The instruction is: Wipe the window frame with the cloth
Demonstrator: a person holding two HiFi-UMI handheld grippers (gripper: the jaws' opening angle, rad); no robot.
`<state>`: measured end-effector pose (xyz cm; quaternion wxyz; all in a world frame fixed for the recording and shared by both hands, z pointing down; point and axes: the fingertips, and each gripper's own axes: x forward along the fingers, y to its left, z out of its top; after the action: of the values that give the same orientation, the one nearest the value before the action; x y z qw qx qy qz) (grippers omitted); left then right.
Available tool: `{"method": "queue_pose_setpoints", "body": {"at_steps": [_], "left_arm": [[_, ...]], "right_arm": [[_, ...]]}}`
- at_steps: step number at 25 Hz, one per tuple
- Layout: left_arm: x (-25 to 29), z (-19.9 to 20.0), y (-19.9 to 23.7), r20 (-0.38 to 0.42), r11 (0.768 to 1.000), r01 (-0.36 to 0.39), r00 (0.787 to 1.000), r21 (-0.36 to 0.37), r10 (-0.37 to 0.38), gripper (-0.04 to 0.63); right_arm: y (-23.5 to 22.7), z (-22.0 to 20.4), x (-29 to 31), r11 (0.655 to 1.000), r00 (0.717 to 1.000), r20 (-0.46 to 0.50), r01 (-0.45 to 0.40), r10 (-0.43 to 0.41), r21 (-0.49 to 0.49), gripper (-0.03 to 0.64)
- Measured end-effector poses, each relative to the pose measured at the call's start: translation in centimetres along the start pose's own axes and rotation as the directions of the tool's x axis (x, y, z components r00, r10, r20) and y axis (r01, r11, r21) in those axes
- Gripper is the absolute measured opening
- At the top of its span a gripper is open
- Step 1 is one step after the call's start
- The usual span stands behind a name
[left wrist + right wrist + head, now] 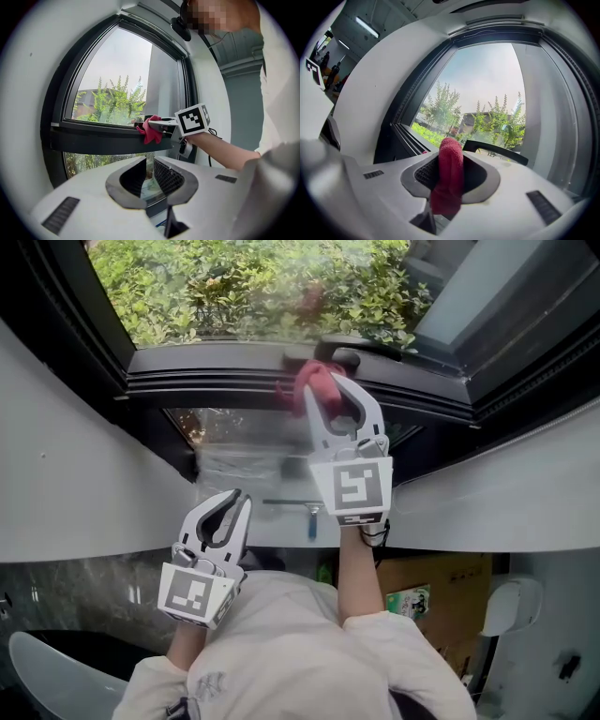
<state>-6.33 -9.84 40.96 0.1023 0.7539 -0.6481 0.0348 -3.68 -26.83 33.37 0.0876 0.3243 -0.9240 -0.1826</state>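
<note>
The right gripper point(333, 395) presses a red cloth point(311, 379) against the dark window frame point(216, 382), its jaws pinching a fold of the fabric so that the cloth stands up between the pads and hangs down toward the camera in the right gripper view. The cloth meets the frame's horizontal rail right of centre, just beside a black handle point(497, 151) lying along the far side of the rail. The left gripper point(234, 502) hangs nearer and lower to the left, well apart from the frame, over the white sill point(84, 502). Its jaws stand a narrow slit apart with nothing between them. Seen from the left gripper, the person's bare forearm point(225, 150) reaches across from the right to the rail, the red fabric bunched at the gripper's tip and drooping over the rail's near edge. Green shrubs point(234, 287) fill the glass beyond the frame. A cardboard box point(441, 582) sits below the sill at the near right.
</note>
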Motion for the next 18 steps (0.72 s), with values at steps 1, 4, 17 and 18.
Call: {"method": "queue_pose_setpoints", "body": {"at_steps": [1,4,17,18], "left_arm": [[-0.1,0.0,0.0,0.001,1.000,-0.002,1.000,-0.001,0.002,0.055],[-0.7,-0.3,0.2,0.005,1.000,-0.017,1.000,-0.006,0.017,0.055],[-1.6,-1.1,0.9,0.016,0.999,-0.017,1.000,-0.034,0.018,0.055],[-1.2,-1.1,0.8,0.018,0.999,-0.006,1.000,-0.035,0.006,0.055]], "right_arm": [[-0.1,0.0,-0.1,1.000,1.000,0.001,0.001,-0.001,0.003,0.105],[-0.4,-0.1,-0.3,1.000,1.000,0.008,0.005,-0.005,0.009,0.104],[-4.1,0.9,-3.1,0.990,0.991,0.135,-0.022,0.003,0.139,0.104],[-5.5,1.1,-3.8,0.994,0.991,0.129,0.020,-0.034,0.111,0.105]]}}
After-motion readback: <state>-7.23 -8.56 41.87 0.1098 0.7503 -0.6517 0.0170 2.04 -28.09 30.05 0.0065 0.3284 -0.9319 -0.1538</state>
